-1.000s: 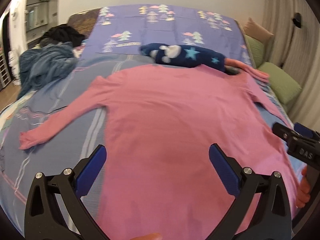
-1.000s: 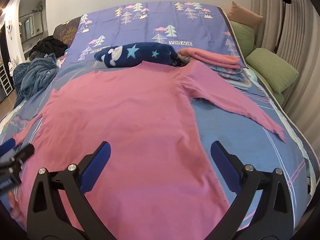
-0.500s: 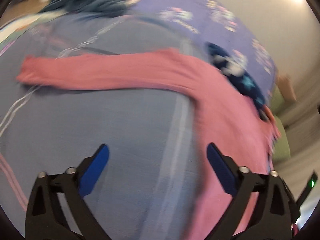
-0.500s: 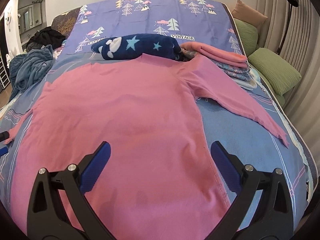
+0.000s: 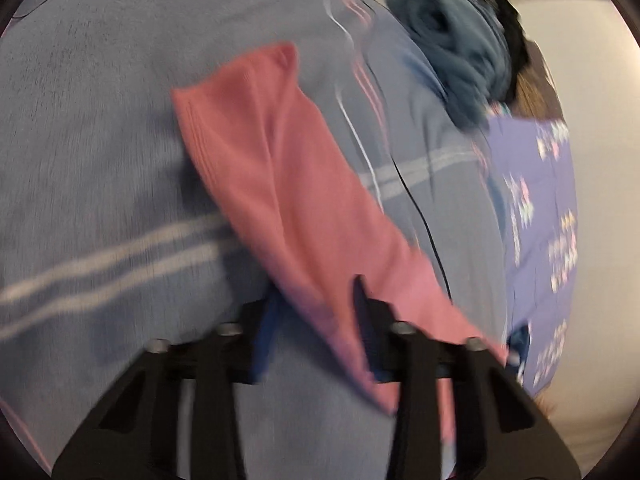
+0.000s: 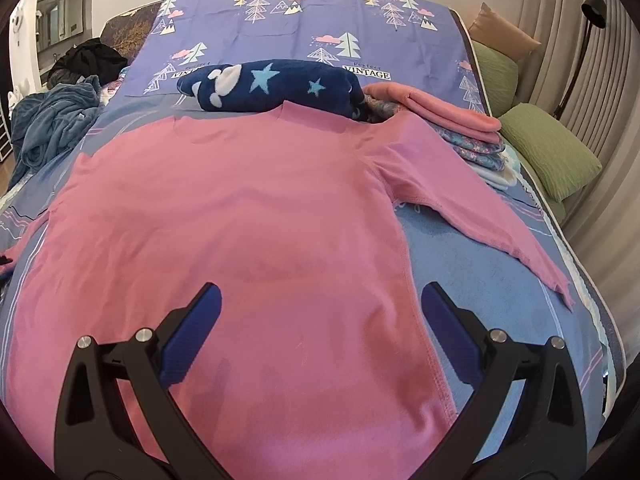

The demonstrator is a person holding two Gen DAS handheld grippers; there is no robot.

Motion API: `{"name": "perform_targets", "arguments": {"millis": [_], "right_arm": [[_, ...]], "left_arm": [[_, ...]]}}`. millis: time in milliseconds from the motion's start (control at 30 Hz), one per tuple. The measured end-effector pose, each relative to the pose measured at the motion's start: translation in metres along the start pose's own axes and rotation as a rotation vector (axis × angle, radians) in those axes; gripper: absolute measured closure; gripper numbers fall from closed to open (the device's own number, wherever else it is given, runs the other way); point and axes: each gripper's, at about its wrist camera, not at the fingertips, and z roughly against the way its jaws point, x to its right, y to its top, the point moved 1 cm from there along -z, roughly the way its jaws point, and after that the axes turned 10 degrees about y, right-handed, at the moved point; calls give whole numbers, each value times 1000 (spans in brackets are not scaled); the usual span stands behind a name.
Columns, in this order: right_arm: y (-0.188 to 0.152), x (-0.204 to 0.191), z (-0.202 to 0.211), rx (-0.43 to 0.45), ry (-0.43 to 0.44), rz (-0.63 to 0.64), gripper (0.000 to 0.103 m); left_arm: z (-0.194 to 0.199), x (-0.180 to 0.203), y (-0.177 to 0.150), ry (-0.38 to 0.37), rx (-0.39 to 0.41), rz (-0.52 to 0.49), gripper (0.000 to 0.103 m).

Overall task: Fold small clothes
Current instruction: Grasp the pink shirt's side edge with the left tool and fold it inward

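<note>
While the pink long-sleeved shirt (image 6: 240, 216) lies spread flat on the bed (image 6: 492, 280), its right sleeve (image 6: 480, 216) runs out toward the bed's edge and its left sleeve (image 5: 272, 184) stretches across the blue-grey striped cover. The left tool (image 5: 316, 320) is closing around that left sleeve, which passes between its blue pads; the view is blurred, and whether the pads already press the cloth cannot be told. The right tool (image 6: 320, 332) hangs released above the shirt's lower hem, jaws wide apart with nothing in them. At the collar a navy star-patterned plush (image 6: 272, 86) touches the shirt. Just beside it sits a stack of folded clothes (image 6: 452, 124), near the right shoulder. A crumpled teal blanket (image 6: 52, 124) and a dark garment (image 6: 92, 60) lie beyond the left sleeve. Green pillows (image 6: 548, 148) sit at the bed's right edge.
</note>
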Motion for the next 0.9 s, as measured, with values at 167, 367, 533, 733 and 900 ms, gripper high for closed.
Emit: {"name": "perform_targets", "arguments": {"millis": [167,367,533,733,900], "right_arm": [[4,4,-4,-1,-9,-3,2],[9,9,1,30,2,-24,2],[1,26,3,24,-18,-57,2],[-11,60,6,10,-41,-125,2],[-10,75,2,1,6,-129,2]], "left_arm": [[33,50,6,-44,138,-107,98],[116,202,-99,-242,323,-638,98],[125,284,-253,-374,315,-1063,98],[58,284,-415,-279,217,-1534,53],[46,259,-433,-204,218,-1630,35]]}}
